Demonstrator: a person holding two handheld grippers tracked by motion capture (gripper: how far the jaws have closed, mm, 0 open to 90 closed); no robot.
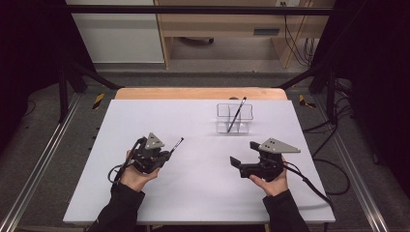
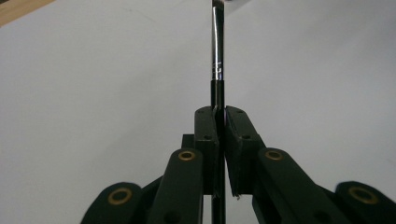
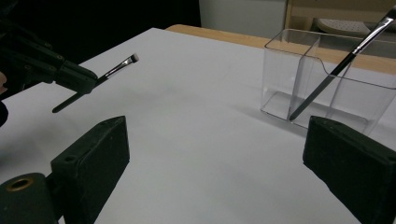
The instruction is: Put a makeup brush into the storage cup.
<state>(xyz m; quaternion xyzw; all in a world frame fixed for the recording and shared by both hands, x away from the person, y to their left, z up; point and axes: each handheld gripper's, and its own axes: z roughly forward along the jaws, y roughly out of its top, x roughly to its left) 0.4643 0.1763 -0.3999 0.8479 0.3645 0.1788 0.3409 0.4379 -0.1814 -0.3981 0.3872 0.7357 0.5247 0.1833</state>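
The left tongs (image 1: 167, 155) are clamped on a thin makeup brush (image 2: 217, 56), held off the table (image 1: 145, 193). The right tongs (image 1: 244, 159) gape wide, empty. Ahead of them a clear organizer (image 3: 327, 79) holds another brush (image 3: 336, 70). Probably the carrying step: next, tip the held brush into a compartment.

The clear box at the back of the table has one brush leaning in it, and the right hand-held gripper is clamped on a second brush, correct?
Nearly. The clear box does hold one leaning brush, but the second brush is clamped by the left hand-held gripper, as the left gripper view shows. The right hand-held gripper is open and holds nothing.
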